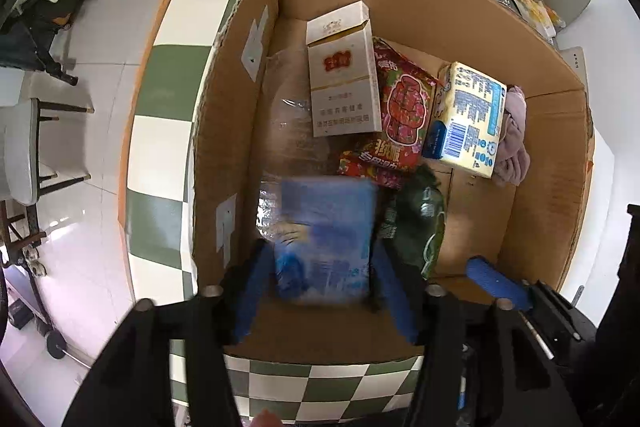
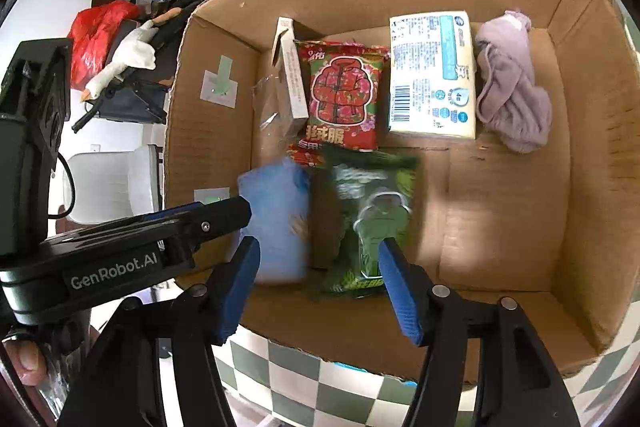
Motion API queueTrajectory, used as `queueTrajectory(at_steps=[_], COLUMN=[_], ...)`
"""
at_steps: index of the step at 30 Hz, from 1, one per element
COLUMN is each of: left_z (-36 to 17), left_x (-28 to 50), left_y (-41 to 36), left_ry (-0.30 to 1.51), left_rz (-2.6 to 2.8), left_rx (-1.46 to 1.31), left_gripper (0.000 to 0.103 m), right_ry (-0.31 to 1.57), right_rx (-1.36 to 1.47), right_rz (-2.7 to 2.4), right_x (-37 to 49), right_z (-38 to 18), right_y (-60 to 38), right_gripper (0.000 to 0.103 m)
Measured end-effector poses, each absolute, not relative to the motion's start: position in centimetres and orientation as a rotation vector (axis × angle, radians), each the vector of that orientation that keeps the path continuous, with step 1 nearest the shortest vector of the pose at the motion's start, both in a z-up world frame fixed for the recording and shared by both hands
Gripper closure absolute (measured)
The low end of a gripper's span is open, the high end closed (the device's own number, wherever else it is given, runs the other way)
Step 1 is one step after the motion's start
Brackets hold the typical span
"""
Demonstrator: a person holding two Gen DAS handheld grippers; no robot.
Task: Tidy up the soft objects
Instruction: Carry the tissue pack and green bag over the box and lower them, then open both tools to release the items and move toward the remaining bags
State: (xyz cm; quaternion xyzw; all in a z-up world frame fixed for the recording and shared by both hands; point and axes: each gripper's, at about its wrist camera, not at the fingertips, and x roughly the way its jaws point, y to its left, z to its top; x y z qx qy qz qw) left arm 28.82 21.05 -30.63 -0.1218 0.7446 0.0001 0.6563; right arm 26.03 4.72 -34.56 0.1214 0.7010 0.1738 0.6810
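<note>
Two wrist fisheyes, both steeply down into one cardboard box (image 1: 532, 155).

Left view: close above the box's near-left corner, checkered tabletop (image 1: 160, 131) at left. Right view: close over the near rim, slightly further right. Shared: box floor, blue pack (image 1: 326, 239), green packet (image 2: 372, 219), red packet (image 2: 344, 99); each sees the other's tongs.

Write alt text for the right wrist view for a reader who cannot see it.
The right hand-held gripper hangs open over a cardboard box, a blurred green packet between its blue fingers. A blurred blue pack lies left of it, by the left hand-held gripper. Farther back are a red packet, a white pack and a lilac cloth.
</note>
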Motion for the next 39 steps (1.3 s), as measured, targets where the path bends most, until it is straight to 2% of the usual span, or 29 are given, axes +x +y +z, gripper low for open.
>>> queueTrajectory(at_steps=[4, 6, 7, 8, 10, 11, 13, 17, 29, 39], left_z=[-29.9, -29.4, -29.2, -29.0, -28.7, -28.7, -28.6, -28.1, -25.6, -19.1], left_x=[28.5, 28.4, 28.3, 28.1, 27.8, 27.7, 27.2, 26.5, 24.7, 20.2], left_y=[21.0, 20.9, 20.9, 20.7, 20.5, 20.4, 20.3, 19.9, 18.1, 16.2], left_ry=[1.653, 1.634, 1.623, 1.61, 1.593, 1.588, 1.573, 1.525, 1.411, 1.277], left_rz=[0.007, 0.003, 0.008, 0.012, 0.022, 0.023, 0.031, 0.055, 0.085, 0.085], left_rx=[-0.244, -0.234, -0.22, -0.202, -0.183, -0.182, -0.189, -0.191, -0.135, -0.124], left_gripper=[0.029, 0.023, 0.015, 0.009, 0.004, 0.004, 0.004, 0.001, 0.001, 0.001], right_ry=[1.563, 1.556, 1.551, 1.549, 1.549, 1.554, 1.565, 1.559, 1.491, 1.383], right_rx=[0.231, 0.191, 0.182, 0.174, 0.15, 0.144, 0.133, 0.083, -0.019, -0.048], right_rz=[0.361, 0.335, 0.325, 0.312, 0.285, 0.273, 0.254, 0.196, 0.097, 0.125], right_x=[25.9, 25.6, 25.4, 25.3, 25.1, 25.0, 24.9, 24.5, 23.5, 19.0], right_z=[-33.9, -33.7, -33.6, -33.5, -33.6, -33.6, -33.6, -33.6, -31.7, -24.9], right_y=[4.3, 3.9, 3.6, 3.4, 2.9, 2.6, 2.5, 1.6, -1.3, -3.5], right_gripper=[0.037, 0.031, 0.027, 0.026, 0.026, 0.024, 0.012, 0.0, 0.0, 0.0])
